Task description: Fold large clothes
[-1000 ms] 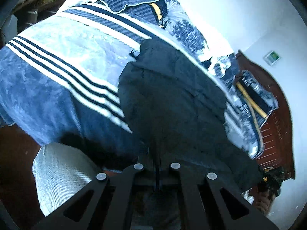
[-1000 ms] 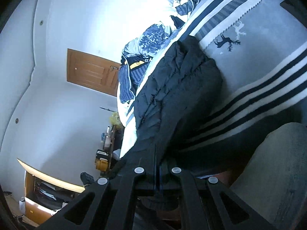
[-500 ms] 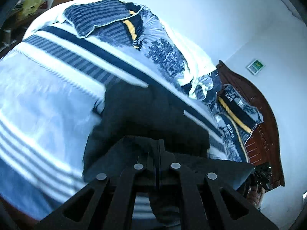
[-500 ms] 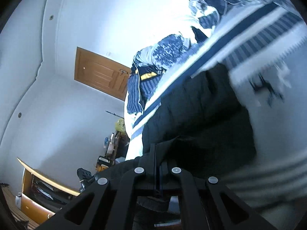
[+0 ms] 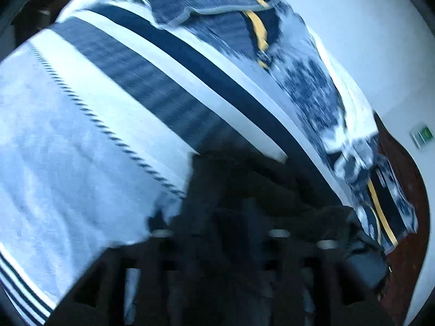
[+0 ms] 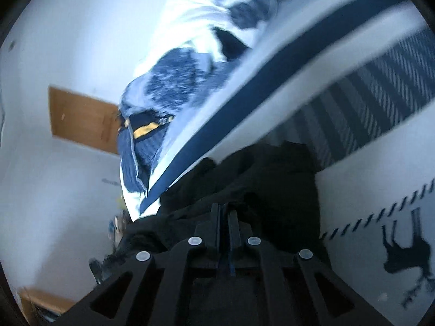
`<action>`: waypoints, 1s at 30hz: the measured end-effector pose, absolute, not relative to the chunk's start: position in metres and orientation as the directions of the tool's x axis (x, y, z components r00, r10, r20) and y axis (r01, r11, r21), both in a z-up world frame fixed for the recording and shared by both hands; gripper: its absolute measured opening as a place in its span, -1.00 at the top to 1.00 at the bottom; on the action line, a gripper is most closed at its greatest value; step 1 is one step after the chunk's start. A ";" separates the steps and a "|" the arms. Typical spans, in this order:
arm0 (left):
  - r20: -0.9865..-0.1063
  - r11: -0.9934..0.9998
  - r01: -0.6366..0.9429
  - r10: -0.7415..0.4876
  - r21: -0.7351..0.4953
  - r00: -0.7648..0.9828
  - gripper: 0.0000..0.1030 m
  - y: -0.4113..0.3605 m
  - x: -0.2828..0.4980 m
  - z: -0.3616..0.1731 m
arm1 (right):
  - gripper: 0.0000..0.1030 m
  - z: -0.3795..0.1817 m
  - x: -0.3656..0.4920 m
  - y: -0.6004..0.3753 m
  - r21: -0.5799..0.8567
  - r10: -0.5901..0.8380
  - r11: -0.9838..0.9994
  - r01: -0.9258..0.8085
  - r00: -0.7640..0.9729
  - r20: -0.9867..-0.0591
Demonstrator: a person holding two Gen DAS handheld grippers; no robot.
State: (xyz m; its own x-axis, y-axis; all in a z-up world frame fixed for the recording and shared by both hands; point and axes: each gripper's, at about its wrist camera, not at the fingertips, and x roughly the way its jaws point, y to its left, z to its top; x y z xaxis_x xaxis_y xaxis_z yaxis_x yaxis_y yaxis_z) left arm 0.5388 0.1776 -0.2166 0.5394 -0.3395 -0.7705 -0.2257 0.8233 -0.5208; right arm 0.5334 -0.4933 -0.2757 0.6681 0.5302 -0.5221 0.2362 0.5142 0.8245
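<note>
- Across the bed, a plush blanket (image 5: 68,141) in pale blue and white with dark navy stripes serves as the folding surface; in the right wrist view it also shows a dark reindeer print (image 6: 405,255).
- Spread on that blanket lies the task's garment, a large black padded jacket (image 6: 272,179). It sits just ahead of both grippers, probably laid there because the wide, flat bed gives room to fold it.
- Seen from the left wrist camera, the same jacket (image 5: 244,179) fills the lower middle as a dark, blurred mass.
- At the bottom of that view, the left gripper (image 5: 220,233) has its jaws spreading apart. Black cloth lies between and ahead of them, but the blur hides whether the pads touch it; my reading is that it is letting the fabric go.
- Lower in the right wrist view, the right gripper (image 6: 224,217) has jaws only a narrow slit apart and starting to open. The jacket's edge lies at the tips; I cannot tell whether a fold of cloth is pinched there.
- Both grippers tilt downward toward the bed, the left more steeply.
- Beyond the jacket, a heap of navy and white patterned bedding with a yellow band (image 5: 258,27) lies along the far side of the bed.
- Farther back, a brown wooden door (image 6: 81,119) stands in a white wall.
</note>
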 end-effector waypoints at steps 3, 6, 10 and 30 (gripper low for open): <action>-0.751 0.848 -0.227 -0.262 -0.479 0.606 -0.25 0.186 0.526 -0.206 | -0.55 -0.263 0.515 -0.505 0.811 0.472 0.549 0.202 0.726 -0.500; -0.735 0.890 -0.139 -0.261 -0.434 0.626 -0.25 0.175 0.520 -0.194 | -0.71 -0.242 0.496 -0.511 0.751 0.417 0.641 0.160 0.749 -0.515; -0.748 0.949 -0.008 -0.244 -0.316 0.617 -0.43 0.140 0.529 -0.190 | -0.71 -0.234 0.486 -0.504 0.679 0.432 0.729 0.090 0.708 -0.558; -0.748 0.997 0.032 -0.079 -0.077 0.658 0.97 0.105 0.624 -0.199 | 0.98 -0.200 0.585 -0.464 0.405 0.247 0.906 0.124 0.623 -0.742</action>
State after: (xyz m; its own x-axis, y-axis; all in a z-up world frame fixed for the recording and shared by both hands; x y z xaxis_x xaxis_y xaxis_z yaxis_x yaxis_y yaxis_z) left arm 0.6243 0.1053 -0.1993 0.6585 -0.0788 -0.7485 0.0315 0.9965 -0.0771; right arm 0.5853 -0.4635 -0.2004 0.6229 0.2469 -0.7423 0.1237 0.9059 0.4051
